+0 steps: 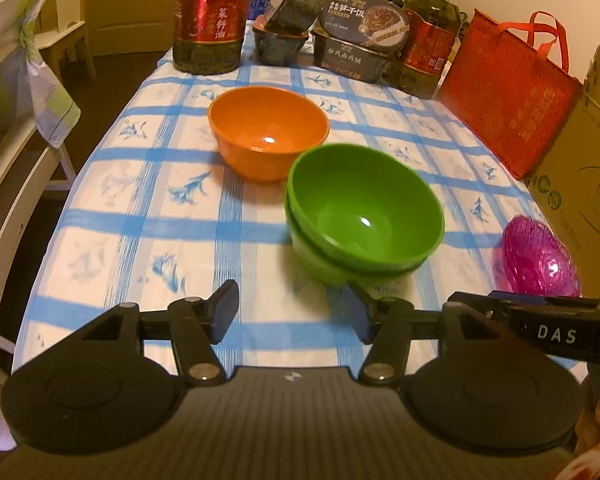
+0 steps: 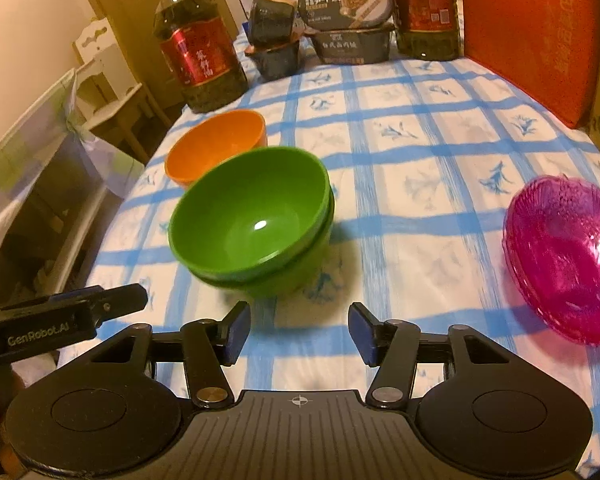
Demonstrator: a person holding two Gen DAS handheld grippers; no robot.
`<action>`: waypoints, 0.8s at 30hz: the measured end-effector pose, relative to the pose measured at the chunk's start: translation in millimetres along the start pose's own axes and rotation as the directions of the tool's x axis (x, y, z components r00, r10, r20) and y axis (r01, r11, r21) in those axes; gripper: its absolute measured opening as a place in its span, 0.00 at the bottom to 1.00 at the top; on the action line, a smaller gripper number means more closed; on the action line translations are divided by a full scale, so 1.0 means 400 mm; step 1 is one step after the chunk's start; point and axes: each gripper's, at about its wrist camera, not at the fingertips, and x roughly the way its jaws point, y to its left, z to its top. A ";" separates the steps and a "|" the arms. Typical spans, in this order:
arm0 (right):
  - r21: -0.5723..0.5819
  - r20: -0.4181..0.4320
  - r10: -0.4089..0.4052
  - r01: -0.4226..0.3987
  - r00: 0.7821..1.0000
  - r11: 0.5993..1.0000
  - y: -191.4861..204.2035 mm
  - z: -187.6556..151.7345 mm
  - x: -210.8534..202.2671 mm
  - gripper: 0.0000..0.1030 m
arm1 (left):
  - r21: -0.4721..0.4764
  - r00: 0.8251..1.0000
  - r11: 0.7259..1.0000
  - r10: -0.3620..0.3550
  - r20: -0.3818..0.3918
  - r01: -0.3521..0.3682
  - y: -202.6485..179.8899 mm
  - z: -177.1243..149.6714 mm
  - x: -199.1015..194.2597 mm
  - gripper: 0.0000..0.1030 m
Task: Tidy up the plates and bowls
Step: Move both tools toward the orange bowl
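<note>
Two green bowls (image 1: 364,216) (image 2: 252,220) sit nested on the blue-checked tablecloth, the upper one tilted in the lower. Behind them stands an orange bowl (image 1: 268,136) (image 2: 216,148). Pink translucent ribbed bowls (image 1: 540,258) (image 2: 564,256), stacked, rest to the right. My left gripper (image 1: 292,312) hangs open just in front of the green bowls with nothing between its fingers. My right gripper (image 2: 298,334) is open too, nothing in it, on the near side of the green bowls. Each view catches the other gripper at its edge.
At the far end of the table (image 1: 148,216) stand two large oil bottles (image 1: 210,16) (image 2: 198,60), stacked black food containers (image 1: 356,40) (image 2: 348,20) and a red bag (image 1: 504,92) (image 2: 532,36). A cardboard box (image 1: 584,168) is at the right; a chair (image 1: 24,80) stands left.
</note>
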 end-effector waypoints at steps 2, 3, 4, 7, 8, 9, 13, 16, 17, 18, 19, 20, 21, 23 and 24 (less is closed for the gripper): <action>-0.004 -0.003 -0.002 0.002 1.000 1.000 0.001 -0.008 -0.004 0.53 | -0.003 1.000 1.000 0.002 -0.004 -0.002 0.001 -0.014 -0.005 0.54; -0.007 -0.005 -0.005 0.005 1.000 1.000 0.002 -0.012 -0.006 0.53 | -0.003 1.000 1.000 0.003 -0.005 -0.003 0.001 -0.020 -0.008 0.55; -0.010 -0.007 -0.007 0.007 1.000 1.000 0.002 -0.014 -0.008 0.54 | -0.004 1.000 1.000 0.003 -0.006 -0.003 0.002 -0.025 -0.010 0.55; -0.012 -0.009 -0.012 0.011 1.000 1.000 0.000 -0.023 -0.014 0.54 | -0.002 1.000 1.000 0.012 -0.002 -0.012 0.002 -0.035 -0.017 0.55; -0.011 -0.009 -0.012 0.012 1.000 1.000 -0.001 -0.024 -0.015 0.54 | -0.003 1.000 1.000 0.015 0.001 -0.015 0.002 -0.037 -0.019 0.56; -0.010 -0.010 -0.012 0.012 1.000 1.000 -0.002 -0.026 -0.016 0.54 | -0.004 1.000 1.000 0.016 0.003 -0.016 0.003 -0.039 -0.022 0.56; -0.011 -0.014 -0.016 0.016 1.000 1.000 -0.002 -0.032 -0.019 0.54 | -0.008 1.000 1.000 0.012 0.005 -0.012 0.006 -0.046 -0.027 0.58; -0.012 -0.016 -0.015 0.015 1.000 1.000 0.000 -0.036 -0.020 0.54 | -0.009 1.000 1.000 0.007 0.005 -0.007 0.008 -0.048 -0.028 0.58; -0.012 -0.017 -0.016 0.015 1.000 1.000 -0.001 -0.036 -0.019 0.54 | -0.009 1.000 1.000 0.007 0.005 -0.007 0.008 -0.048 -0.029 0.58; -0.013 -0.017 -0.016 0.015 1.000 1.000 0.000 -0.036 -0.019 0.54 | -0.008 1.000 1.000 0.008 0.006 -0.008 0.008 -0.049 -0.029 0.58; -0.014 -0.017 -0.016 0.015 1.000 1.000 0.000 -0.036 -0.019 0.54 | -0.009 1.000 1.000 0.007 0.007 -0.007 0.008 -0.049 -0.029 0.58; -0.014 -0.018 -0.016 0.016 1.000 1.000 0.001 -0.037 -0.019 0.54 | -0.010 1.000 1.000 0.007 0.007 -0.007 0.009 -0.050 -0.030 0.58; -0.014 -0.019 -0.016 0.016 1.000 1.000 0.002 -0.037 -0.018 0.54 | -0.011 1.000 1.000 0.005 0.008 -0.005 0.009 -0.051 -0.030 0.58; -0.015 -0.022 -0.016 0.016 1.000 1.000 0.003 -0.038 -0.015 0.54 | -0.009 1.000 1.000 0.007 0.006 -0.006 0.008 -0.051 -0.030 0.58; -0.015 -0.023 -0.017 0.017 1.000 1.000 0.004 -0.039 -0.014 0.54 | -0.010 1.000 1.000 0.007 0.006 -0.007 0.008 -0.051 -0.031 0.58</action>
